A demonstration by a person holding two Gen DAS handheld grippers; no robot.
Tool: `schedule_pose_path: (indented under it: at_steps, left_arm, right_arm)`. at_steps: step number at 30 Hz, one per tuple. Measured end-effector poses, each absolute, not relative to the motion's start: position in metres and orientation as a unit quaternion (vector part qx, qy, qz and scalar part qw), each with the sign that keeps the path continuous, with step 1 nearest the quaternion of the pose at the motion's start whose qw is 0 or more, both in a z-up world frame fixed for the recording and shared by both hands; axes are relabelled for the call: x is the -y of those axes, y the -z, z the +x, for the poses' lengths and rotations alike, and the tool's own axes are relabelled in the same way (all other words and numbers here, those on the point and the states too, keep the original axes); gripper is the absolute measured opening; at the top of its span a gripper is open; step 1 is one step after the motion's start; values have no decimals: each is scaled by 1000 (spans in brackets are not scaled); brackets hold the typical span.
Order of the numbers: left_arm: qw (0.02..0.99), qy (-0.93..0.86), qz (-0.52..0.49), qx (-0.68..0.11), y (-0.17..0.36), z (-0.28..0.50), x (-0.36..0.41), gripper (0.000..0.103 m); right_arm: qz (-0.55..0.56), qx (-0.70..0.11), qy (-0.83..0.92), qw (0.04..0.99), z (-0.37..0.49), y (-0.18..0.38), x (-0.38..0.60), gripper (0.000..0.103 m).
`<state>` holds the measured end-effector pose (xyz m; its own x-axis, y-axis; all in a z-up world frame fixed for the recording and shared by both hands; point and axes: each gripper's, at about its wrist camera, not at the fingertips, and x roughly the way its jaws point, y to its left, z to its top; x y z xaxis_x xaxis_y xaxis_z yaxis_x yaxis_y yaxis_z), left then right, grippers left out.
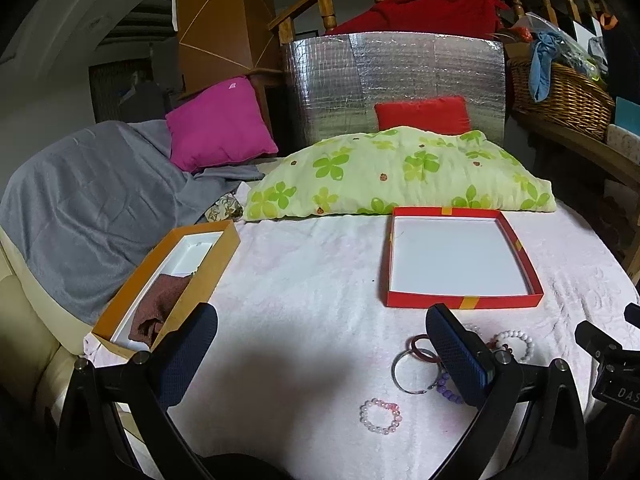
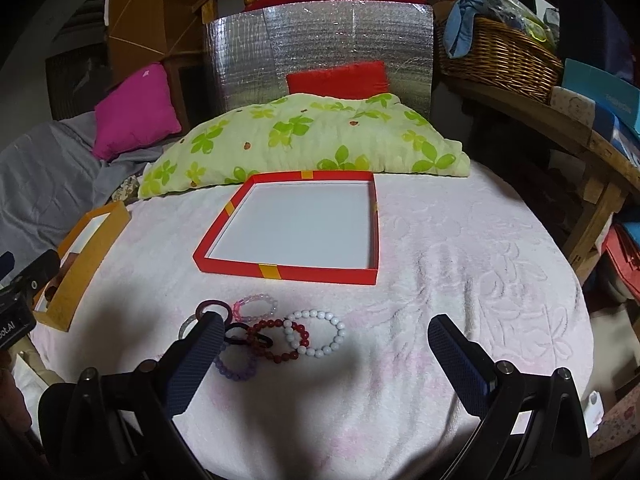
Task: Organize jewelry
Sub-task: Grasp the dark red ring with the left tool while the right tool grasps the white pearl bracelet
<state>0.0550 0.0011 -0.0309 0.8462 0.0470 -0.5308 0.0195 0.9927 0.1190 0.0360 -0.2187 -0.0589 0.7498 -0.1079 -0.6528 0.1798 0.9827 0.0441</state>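
Right wrist view: we hold both grippers, left [image 1: 320,352] and right [image 2: 326,354], spread and unladen over a pale pink embossed towel [image 2: 460,256] bearing a shallow red cardboard tray [image 2: 320,274], beneath a wooden staircase railing [image 1: 320,4].

We are looking low and forward over the bed from both wrists; both are sharing the red tray [image 1: 464,302] [image 2: 288,272] and bracelets [image 1: 380,416] [image 2: 316,332].
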Motion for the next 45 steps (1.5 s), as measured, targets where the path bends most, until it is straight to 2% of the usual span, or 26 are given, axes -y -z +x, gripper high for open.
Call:
schedule_pose_path:
  at_steps: [6, 11, 13, 16, 18, 19, 20, 25, 28, 31, 33, 35, 39, 40, 41, 45]
  left_arm:
    - [956, -6, 65, -285, 43, 62, -3, 103]
    - [946, 22, 58, -319, 79, 80, -18, 103]
    - [935, 41, 65, -347, 103, 92, -23, 103]
    - [923, 68, 62, -374, 125, 105, -26, 103]
    - [918, 82, 55, -384, 132, 111, -26, 103]
    - [914, 96, 46, -391, 135, 115, -25, 103]
    - [912, 107, 42, -394, 136, 118, -25, 101]
    - [892, 151, 54, -422, 140, 144, -3, 83]
    - [878, 187, 58, -438, 143, 164, 16, 80]
    - [863, 214, 78, -452, 151, 181, 41, 77]
    - [849, 228, 80, -469, 159, 188, 49, 66]
    - [828, 242, 66, -501, 173, 197, 54, 43]
    - [816, 270, 36, -511, 179, 203, 54, 25]
    - [816, 278, 39, -505, 178, 203, 56, 14]
    - [816, 283, 43, -502, 179, 203, 58, 10]
    - [819, 289, 49, -494, 180, 203, 60, 7]
  right_arm:
    - [48, -352, 67, 932, 38, 68, 212, 103]
    - [47, -371, 26, 927, 43, 96, 219, 103]
    - [48, -394, 1, 918, 48, 111, 224, 96]
    - [49, -421, -25, 905, 58, 130, 229, 81]
    - [46, -428, -27, 902, 66, 139, 229, 62]
    - [45, -432, -25, 900, 71, 143, 229, 58]
    - [50, -438, -24, 897, 79, 147, 233, 53]
    - [94, -451, -7, 887, 105, 156, 253, 46]
    - [87, -473, 7, 876, 117, 168, 257, 36]
    - [104, -486, 9, 868, 125, 179, 263, 33]
    - [98, -483, 5, 870, 129, 178, 262, 31]
    - [86, -484, 4, 871, 132, 180, 259, 22]
    - [83, -477, -2, 875, 136, 181, 258, 10]
    - [80, -475, -5, 876, 136, 181, 257, 11]
    - [76, -473, -7, 878, 137, 181, 256, 10]
    - [74, -458, -14, 886, 134, 176, 251, 10]
